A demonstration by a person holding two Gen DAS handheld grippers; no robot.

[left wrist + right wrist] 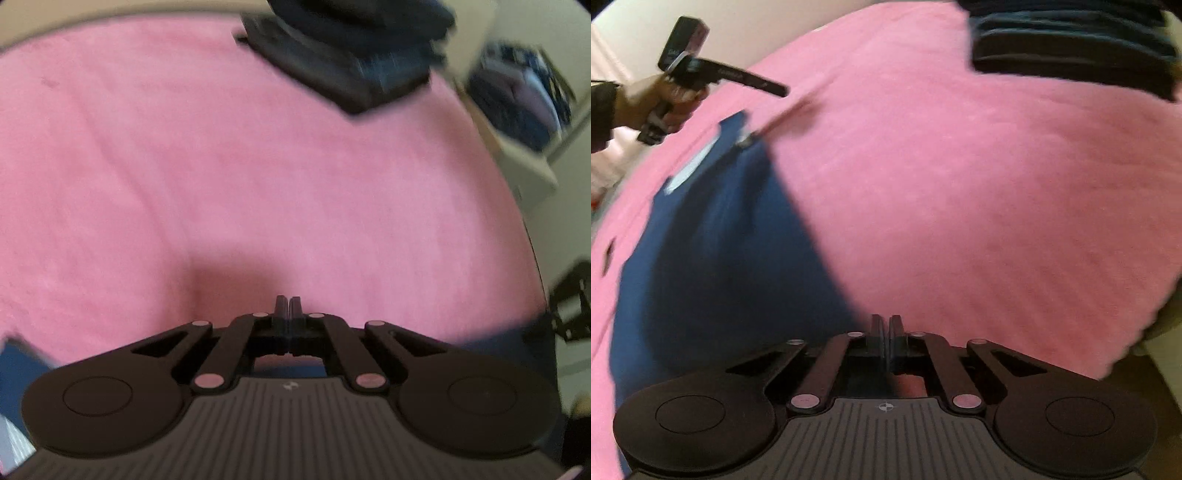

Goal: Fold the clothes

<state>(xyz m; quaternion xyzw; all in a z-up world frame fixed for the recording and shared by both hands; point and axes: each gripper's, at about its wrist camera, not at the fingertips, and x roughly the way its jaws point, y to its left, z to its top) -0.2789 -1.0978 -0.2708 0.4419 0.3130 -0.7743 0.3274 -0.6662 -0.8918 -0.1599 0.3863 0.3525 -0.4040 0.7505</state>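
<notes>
- In the left wrist view the left gripper [287,303] sits at 6 o'clock with its two fingers pressed together, clenched on nothing, over the pink blanket [221,166].
- A sliver of the navy garment [22,373] shows at 8 o'clock in that view, down beside the gripper body.
- In the right wrist view the right gripper [885,323] is also at 6 o'clock, its fingers nearly touching with only a thin gap and no cloth between them (clenched, empty).
- Just left of it, from 7 towards 10 o'clock, the navy garment lies spread flat on the pink blanket, with a pale label strip [692,164] near its far edge.
- At the far corner of the garment, about 10 o'clock, a person's hand [655,105] holds the left gripper by its handle; its fingers point out over the blanket, above the cloth, and motion blur hides whether they touch it.
- A dark sleeve [602,114] shows at the wrist of that hand, at the left edge.
- Farthest off, a stack of dark folded clothes [1071,51] rests on the blanket at 1 o'clock in the right wrist view, and at 12 to 1 o'clock in the left wrist view, well apart from the navy garment.
- Beyond the blanket's edge in the left wrist view, at 2 o'clock, is a pale piece of furniture [524,158], too blurred to name.
</notes>
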